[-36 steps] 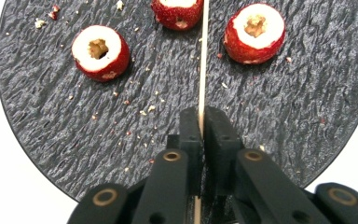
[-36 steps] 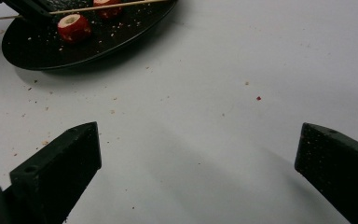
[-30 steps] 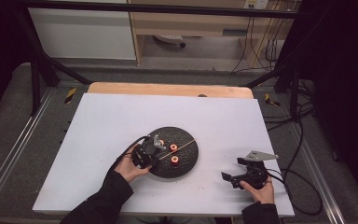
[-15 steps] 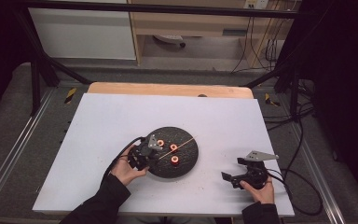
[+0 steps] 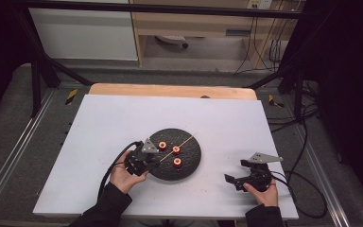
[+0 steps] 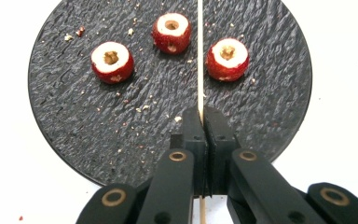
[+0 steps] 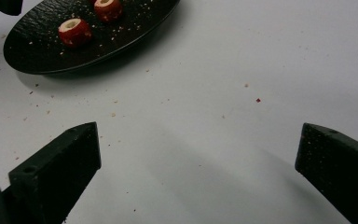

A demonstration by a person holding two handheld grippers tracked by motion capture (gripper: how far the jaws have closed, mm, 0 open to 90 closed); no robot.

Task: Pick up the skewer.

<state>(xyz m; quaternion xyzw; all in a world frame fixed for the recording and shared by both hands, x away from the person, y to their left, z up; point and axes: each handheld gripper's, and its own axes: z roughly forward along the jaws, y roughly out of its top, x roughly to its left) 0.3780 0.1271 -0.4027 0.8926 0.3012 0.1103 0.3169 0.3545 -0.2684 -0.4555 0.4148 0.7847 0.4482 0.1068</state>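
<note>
Nearest the table's front edge, right of centre, the right gripper (image 5: 234,179) rests low over bare white tabletop (image 5: 113,123), held from behind by the person's right hand (image 5: 263,191). Its jaws stand wide apart with nothing between them; the right gripper view (image 7: 198,154) shows crumbs scattered on the surface between the two black tips. A grey three-cornered plate sits on top of it and a cable trails toward the right edge.

Left of that, a little farther in, the left gripper (image 5: 157,160) reaches over the near-left rim of the round black plate (image 5: 189,163), carried by the left hand (image 5: 123,174). Its jaws are pressed together on a thin wooden skewer (image 6: 200,56). In the left gripper view (image 6: 200,112) the skewer runs straight out from the tips across the plate, passing between two of the fruit pieces without clearly touching either, though that is hard to judge from this angle.

On the plate, set about midway across the table and toward its front half, lie three cored red fruit pieces (image 6: 111,61), each with a pale cut top and a hole in the middle, well apart from one another. Crumbs speckle the dark textured surface.

Farther off, the skewer's tip points toward the plate's far-right rim. Beyond the white top, a wooden strip (image 5: 170,91) lines the table's far edge.
</note>
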